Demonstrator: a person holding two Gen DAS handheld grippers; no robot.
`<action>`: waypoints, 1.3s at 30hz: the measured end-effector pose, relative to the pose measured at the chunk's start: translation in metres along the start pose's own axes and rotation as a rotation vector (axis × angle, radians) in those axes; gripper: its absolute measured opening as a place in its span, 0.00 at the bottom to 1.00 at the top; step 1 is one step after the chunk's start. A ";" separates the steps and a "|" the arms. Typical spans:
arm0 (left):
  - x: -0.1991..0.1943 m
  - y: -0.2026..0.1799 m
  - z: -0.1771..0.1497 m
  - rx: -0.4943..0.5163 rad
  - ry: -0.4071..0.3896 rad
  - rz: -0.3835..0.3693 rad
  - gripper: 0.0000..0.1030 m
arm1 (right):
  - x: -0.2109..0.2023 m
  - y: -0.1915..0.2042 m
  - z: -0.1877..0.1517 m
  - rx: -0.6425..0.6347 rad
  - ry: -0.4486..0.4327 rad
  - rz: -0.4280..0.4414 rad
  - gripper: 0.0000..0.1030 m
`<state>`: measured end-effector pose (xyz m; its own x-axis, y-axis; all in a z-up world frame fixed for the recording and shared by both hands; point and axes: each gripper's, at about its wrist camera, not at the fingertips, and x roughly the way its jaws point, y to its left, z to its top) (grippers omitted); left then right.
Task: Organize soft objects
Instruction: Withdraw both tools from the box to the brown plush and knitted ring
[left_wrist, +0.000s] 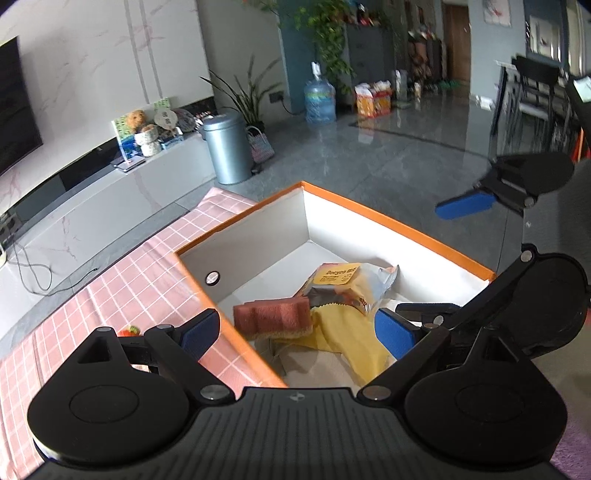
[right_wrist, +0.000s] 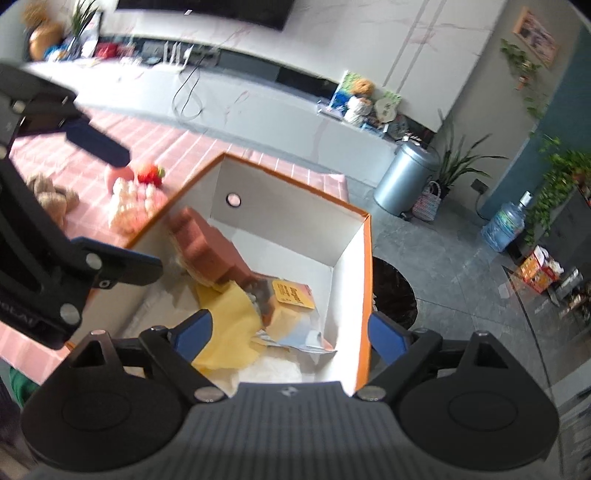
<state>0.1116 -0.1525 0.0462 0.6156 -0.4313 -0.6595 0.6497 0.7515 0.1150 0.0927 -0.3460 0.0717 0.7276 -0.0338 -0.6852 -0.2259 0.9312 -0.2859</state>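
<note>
The soft toys, a beige plush bear, a pale pink fluffy bundle and a small red plush strawberry, lie on the pink checked tablecloth, just outside the left wall of the white cardboard box with the orange rim. In the box we already see a brown-red sponge with a yellow underside, a yellow cloth and a crinkled snack packet with a yellow label.

We hold both tongs above the box, pointing down into it. Our right gripper is wide open and holds nothing; its right finger hangs outside the box wall. Our left gripper is also open and empty, with its left finger over the tablecloth and its right finger over the yellow cloth.

The relation that matters is this: the remaining toys lie to the left of the box, on the side of our left hand. In the right wrist view the left gripper stands directly above them, while the right gripper has the whole box between itself and the toys. So we judge that the left hand is nearer for the next pick. The bundle seems to lie along the box wall, but the blur makes this uncertain.
</note>
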 end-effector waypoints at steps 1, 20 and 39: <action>-0.004 0.002 -0.004 -0.015 -0.019 -0.006 1.00 | -0.003 0.003 -0.001 0.017 -0.013 -0.006 0.88; -0.079 0.065 -0.097 -0.410 -0.235 0.153 1.00 | -0.033 0.079 -0.005 0.379 -0.290 0.007 0.88; -0.103 0.099 -0.182 -0.644 -0.215 0.427 0.74 | -0.013 0.174 0.000 0.286 -0.303 0.158 0.88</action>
<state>0.0311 0.0573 -0.0093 0.8678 -0.0791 -0.4906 -0.0061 0.9855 -0.1697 0.0440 -0.1831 0.0311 0.8651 0.1849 -0.4663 -0.1920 0.9809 0.0327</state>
